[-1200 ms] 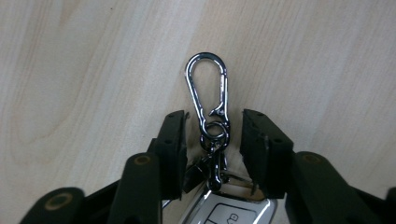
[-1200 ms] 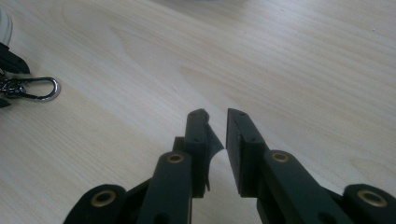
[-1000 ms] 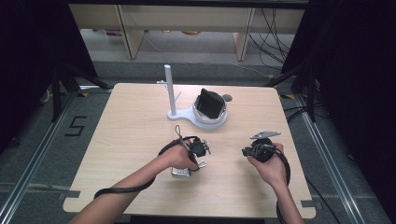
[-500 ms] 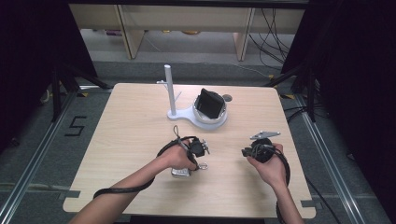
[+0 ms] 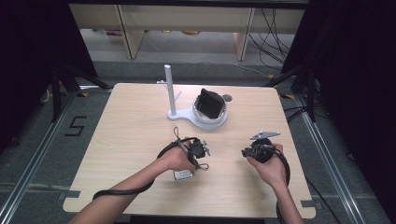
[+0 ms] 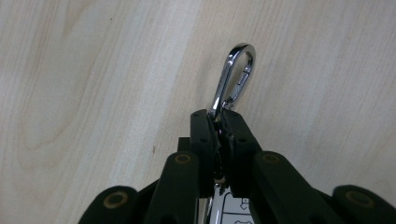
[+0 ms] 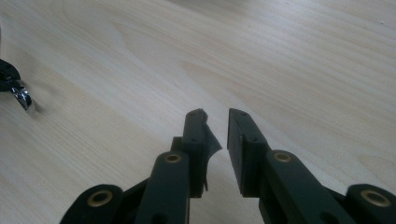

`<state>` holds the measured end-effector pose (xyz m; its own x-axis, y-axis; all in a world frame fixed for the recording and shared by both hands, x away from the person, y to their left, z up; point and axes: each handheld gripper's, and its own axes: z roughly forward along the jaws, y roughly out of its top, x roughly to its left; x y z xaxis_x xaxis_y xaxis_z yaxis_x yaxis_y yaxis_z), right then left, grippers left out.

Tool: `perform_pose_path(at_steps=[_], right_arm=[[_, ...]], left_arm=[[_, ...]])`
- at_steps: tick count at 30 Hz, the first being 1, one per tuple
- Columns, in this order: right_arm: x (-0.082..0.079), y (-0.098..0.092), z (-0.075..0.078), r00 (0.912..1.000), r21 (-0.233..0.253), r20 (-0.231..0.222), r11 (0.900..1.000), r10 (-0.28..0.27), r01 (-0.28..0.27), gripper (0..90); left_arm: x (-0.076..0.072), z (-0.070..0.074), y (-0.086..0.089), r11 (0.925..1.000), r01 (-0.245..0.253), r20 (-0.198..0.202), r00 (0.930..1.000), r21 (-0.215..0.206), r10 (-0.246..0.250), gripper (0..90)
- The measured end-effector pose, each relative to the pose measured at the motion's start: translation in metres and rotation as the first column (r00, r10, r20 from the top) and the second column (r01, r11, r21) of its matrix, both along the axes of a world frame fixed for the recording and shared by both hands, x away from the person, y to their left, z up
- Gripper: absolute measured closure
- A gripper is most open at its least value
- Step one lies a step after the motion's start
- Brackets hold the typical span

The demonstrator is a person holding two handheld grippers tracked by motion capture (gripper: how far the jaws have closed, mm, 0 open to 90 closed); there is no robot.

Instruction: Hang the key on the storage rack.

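The left gripper (image 5: pixel 200 150) sits low over the near middle of the wooden table (image 5: pixel 130 140), its jaws pressed together on a silver carabiner clip (image 6: pixel 232 77). In the left gripper view the clip's shank is pinched between the two pads while its loop sticks out past the jaw tips, over bare wood. Below the jaws in that view, a pale key fob with buttons (image 6: pixel 233 209) hangs from the clip; in the high view the same fob (image 5: pixel 183 174) lies on the table just under the left hand (image 5: pixel 177 158).

The right gripper (image 7: pixel 215 116) is held off to the right of the left one, well apart from it, with its jaws slightly spread and nothing between them. A torn bit of black pad material juts from the inner face of its left jaw. Ahead of it lies open tabletop, and at the far left edge of its view the tip of the left gripper and the shiny clip (image 7: pixel 23 99) appear.

Beyond both grippers, toward the far side of the table, stands a white base with an upright post (image 5: pixel 169 88), and a black pouch-like object (image 5: pixel 210 103) rests in its round dish. Nothing stands between the grippers and that stand.
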<state>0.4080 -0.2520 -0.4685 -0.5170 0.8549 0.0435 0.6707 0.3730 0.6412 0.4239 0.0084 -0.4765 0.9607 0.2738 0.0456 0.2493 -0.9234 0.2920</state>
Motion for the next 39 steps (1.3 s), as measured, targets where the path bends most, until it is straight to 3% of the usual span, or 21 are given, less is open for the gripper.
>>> perform_pose_path(at_steps=[9,13,15,18,19,25,31,34,35,38,39], right_arm=[[0.000,0.000,0.000,1.0000,-0.001,0.000,1.000,0.000,0.000,77.7],[0.000,-0.002,0.001,1.0000,-0.017,0.002,1.000,0.008,-0.008,77.6],[-0.002,-0.001,0.001,0.9997,0.003,-0.015,1.000,-0.020,0.020,77.5],[0.000,-0.003,0.000,0.9999,-0.003,0.010,1.000,-0.010,0.010,77.4],[0.000,-0.004,0.001,1.0000,-0.010,-0.001,1.000,-0.002,0.002,77.3],[0.001,-0.004,0.001,1.0000,-0.003,-0.005,1.000,0.000,0.000,76.9],[0.000,-0.005,0.001,0.9999,-0.008,-0.004,1.000,-0.010,0.010,76.8],[0.000,-0.004,0.001,0.9999,-0.007,-0.008,1.000,-0.014,0.014,76.7],[0.000,-0.005,0.001,0.9999,-0.007,0.001,1.000,-0.011,0.011,76.7],[0.000,-0.005,0.002,0.9999,-0.005,-0.005,1.000,-0.010,0.010,76.6],[0.000,-0.006,0.002,0.9999,-0.005,-0.002,1.000,-0.011,0.011,76.7]], left_arm=[[-0.007,-0.001,-0.003,0.9990,0.042,0.043,0.9982,0.012,-0.042,83.6],[-0.010,-0.002,0.000,0.9994,0.029,0.068,0.9973,-0.019,-0.027,84.5],[-0.010,-0.002,0.003,0.9987,0.010,0.069,0.9976,-0.049,-0.007,84.7],[-0.010,-0.003,0.009,0.9963,-0.011,0.068,0.9975,-0.085,0.017,84.9],[-0.011,-0.004,0.010,0.9955,-0.014,0.069,0.9974,-0.094,0.021,84.9],[-0.011,-0.004,0.016,0.9912,-0.033,0.076,0.9961,-0.128,0.043,84.9],[-0.013,-0.001,0.024,0.9778,-0.066,0.079,0.9934,-0.199,0.083,85.1],[-0.015,0.001,0.029,0.9657,-0.085,0.084,0.9906,-0.245,0.108,85.1],[-0.016,0.001,0.030,0.9537,-0.103,0.082,0.9880,-0.283,0.131,85.1],[-0.018,0.006,0.039,0.9406,-0.102,0.113,0.9829,-0.324,0.146,85.1],[-0.019,0.006,0.040,0.9287,-0.114,0.115,0.9797,-0.353,0.164,85.1]])
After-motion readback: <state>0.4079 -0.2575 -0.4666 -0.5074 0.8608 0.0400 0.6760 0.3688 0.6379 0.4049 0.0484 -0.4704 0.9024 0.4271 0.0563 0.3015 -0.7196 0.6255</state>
